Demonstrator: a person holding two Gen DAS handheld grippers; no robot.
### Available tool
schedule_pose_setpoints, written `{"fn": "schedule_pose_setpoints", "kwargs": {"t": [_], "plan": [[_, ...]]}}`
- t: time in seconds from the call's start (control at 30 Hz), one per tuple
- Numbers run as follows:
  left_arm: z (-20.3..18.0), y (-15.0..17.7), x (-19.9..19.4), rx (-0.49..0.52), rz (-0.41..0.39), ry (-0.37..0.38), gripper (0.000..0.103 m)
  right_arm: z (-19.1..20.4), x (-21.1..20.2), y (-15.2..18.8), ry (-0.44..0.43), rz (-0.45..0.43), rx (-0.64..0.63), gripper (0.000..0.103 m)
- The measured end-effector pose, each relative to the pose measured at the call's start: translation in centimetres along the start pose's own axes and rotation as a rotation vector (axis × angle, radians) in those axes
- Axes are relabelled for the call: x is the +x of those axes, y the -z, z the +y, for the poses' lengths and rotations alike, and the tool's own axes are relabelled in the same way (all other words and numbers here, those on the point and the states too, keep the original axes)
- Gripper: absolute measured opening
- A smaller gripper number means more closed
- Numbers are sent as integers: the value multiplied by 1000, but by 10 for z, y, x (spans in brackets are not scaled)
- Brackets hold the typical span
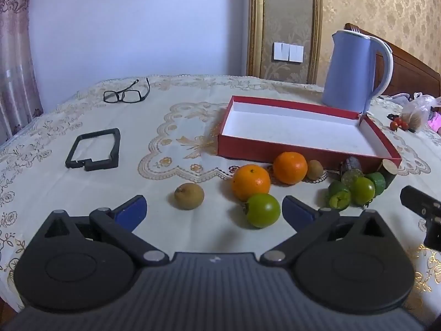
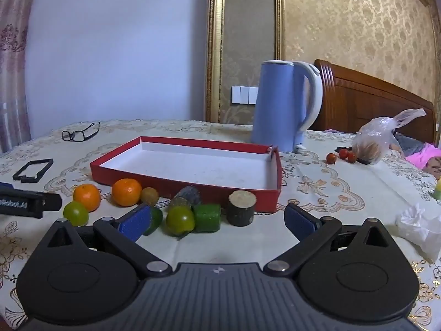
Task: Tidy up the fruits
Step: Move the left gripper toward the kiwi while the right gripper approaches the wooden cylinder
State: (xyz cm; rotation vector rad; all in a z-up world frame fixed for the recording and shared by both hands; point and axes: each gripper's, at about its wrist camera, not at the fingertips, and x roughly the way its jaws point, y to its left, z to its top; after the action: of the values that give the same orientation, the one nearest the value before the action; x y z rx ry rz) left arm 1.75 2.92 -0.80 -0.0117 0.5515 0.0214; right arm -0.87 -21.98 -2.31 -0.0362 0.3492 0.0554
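The surface (image 1: 82, 143) carries an empty red box (image 1: 275, 149) beyond both tools. Fruits lie loose before it: two oranges (image 1: 250, 182), a green tomato (image 1: 263, 210) just ahead of the released left hand-held gripper (image 1: 215, 209). The right hand-held gripper (image 2: 217, 220), also spread and holding nothing, faces a green cluster (image 2: 180, 220). Judging by this, first pickup is pending; next, close on one fruit.

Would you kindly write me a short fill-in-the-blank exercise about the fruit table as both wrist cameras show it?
1. The red box holds ____ fruit.
2. The number of oranges in front of the box is ____.
3. Both the left gripper and the right gripper have their jaws ____.
4. The blue kettle stands ____ the box.

Missing words: no; two; open; behind
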Motion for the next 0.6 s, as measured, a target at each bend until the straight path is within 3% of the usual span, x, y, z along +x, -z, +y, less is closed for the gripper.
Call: {"fn": "schedule_pose_setpoints", "kwargs": {"t": [0.6], "plan": [[-2, 7, -7, 52, 0, -38, 103, 25, -9, 1, -35, -5, -48, 103]]}}
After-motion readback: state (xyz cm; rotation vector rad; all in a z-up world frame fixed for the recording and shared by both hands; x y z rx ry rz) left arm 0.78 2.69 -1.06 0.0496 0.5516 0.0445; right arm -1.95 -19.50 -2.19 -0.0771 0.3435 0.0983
